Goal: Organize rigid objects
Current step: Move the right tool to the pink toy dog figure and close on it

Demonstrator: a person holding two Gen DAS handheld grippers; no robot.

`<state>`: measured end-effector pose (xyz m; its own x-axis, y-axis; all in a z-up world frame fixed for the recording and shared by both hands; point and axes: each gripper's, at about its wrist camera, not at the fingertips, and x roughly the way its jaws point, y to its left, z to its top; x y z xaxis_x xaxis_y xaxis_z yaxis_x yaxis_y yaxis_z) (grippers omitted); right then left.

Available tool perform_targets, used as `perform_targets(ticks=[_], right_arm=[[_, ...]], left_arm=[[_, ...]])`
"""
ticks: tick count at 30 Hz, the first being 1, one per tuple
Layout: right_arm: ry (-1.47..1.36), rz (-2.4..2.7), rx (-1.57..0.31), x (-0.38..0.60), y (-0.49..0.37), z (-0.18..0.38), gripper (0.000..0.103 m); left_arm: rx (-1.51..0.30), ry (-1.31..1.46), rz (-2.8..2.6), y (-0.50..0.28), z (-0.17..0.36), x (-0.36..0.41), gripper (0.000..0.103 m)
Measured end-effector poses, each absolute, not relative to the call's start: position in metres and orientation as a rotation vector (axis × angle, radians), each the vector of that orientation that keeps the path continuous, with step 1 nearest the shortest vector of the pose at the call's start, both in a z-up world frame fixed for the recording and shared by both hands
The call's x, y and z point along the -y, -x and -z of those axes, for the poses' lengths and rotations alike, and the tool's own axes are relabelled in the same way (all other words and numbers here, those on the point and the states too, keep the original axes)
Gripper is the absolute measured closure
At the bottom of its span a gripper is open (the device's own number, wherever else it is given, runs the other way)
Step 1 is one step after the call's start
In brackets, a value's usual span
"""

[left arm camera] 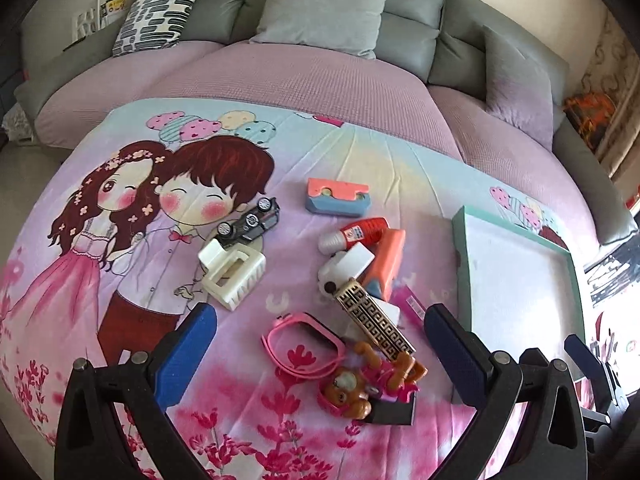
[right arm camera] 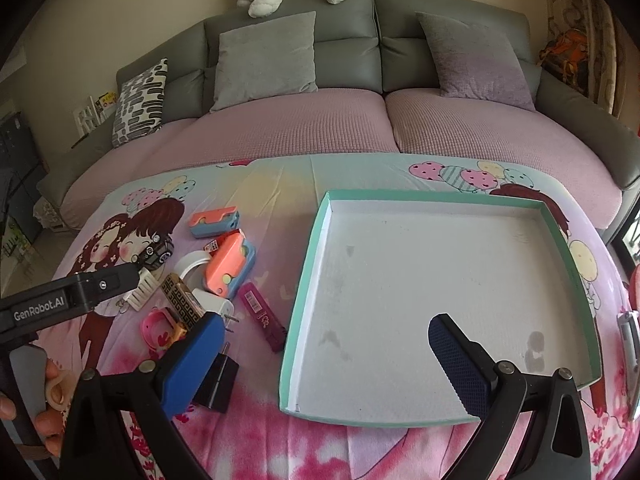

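Roughly ahead of the left claw (left arm camera: 320, 354), a loose heap of small rigid things lies on a cartoon-printed cloth over the tabletop (left arm camera: 360, 168). Nearest, just beyond its fingertips, sit a pink plastic watch-like band (left arm camera: 304, 344), a brown toy dog figure (left arm camera: 352, 394) and a gold-and-black patterned bar (left arm camera: 374, 322). Farther out lie a cream plastic hair clip (left arm camera: 232, 276), an overturned dark toy car (left arm camera: 250, 222), a red-and-white bottle (left arm camera: 354, 234) and two orange-and-blue blocks; the far block (left arm camera: 338, 196) sits alone. To that claw's right stands a shallow white cardboard tray with a mint-green rim (left arm camera: 460, 248), holding nothing.

Both claws are spread wide and carry nothing. The right claw (right arm camera: 326, 354) hangs over the tray's near left wall (right arm camera: 298, 320), with a magenta flat stick (right arm camera: 262, 316) and a black plug (right arm camera: 218, 380) just to its left. Beyond everything is a grey sofa (right arm camera: 348, 36).

Sorting has not begun, by the look of it. The likely trouble is the heap itself: items overlap, so closing on one could drag or tip its neighbours, and the small dog or thin band might slip from wide pads. The two claws are close together and could collide.
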<state>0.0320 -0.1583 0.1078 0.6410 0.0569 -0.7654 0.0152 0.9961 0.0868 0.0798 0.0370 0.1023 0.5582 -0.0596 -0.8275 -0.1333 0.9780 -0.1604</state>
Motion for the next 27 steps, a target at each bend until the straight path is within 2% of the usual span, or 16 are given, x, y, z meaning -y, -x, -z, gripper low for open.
perform_targets(ticks=[11,27], right_arm=[[-0.085,-0.08,-0.889,0.133,-0.053,-0.106,0.0],[-0.039,-0.292,-0.957,0.071,-0.04,-0.082,0.0]], left_arm=[[-0.975,0.268,-0.226,-0.067,-0.082,-0.06,0.0],[-0.958,0.373,-0.3,-0.042,-0.06,-0.108,0.0]])
